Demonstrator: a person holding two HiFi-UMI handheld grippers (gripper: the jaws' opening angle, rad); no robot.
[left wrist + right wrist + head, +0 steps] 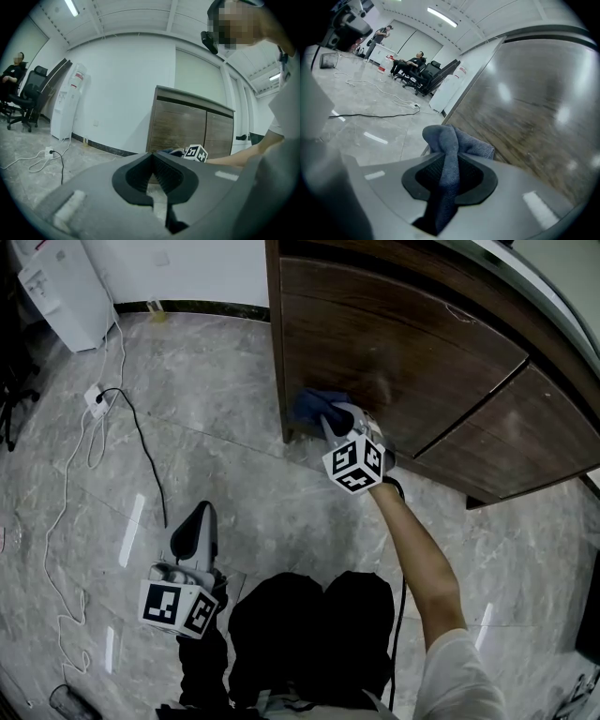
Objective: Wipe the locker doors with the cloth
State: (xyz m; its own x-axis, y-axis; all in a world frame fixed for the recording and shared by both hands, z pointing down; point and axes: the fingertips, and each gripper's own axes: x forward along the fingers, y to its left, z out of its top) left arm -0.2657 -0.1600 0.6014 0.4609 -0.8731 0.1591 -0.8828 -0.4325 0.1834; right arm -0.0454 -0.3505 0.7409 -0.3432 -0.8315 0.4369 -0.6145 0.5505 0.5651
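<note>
A dark wooden locker (403, 352) with two doors stands on the floor ahead; it shows too as the locker (192, 126) in the left gripper view. My right gripper (330, 418) is shut on a blue-grey cloth (309, 407), pressed low against the left door near its lower left corner. In the right gripper view the cloth (452, 154) bunches between the jaws, with the door (534, 122) close on the right. My left gripper (199, 521) hangs low at the left over the floor, away from the locker, its jaws closed together with nothing between them (153, 180).
A black cable (141, 442) and a white cord with a power strip (97, 399) lie on the marble floor at left. A white water dispenser (61, 292) stands in the far left corner. People sit on office chairs (426, 75) farther off. My legs (314, 624) fill the bottom centre.
</note>
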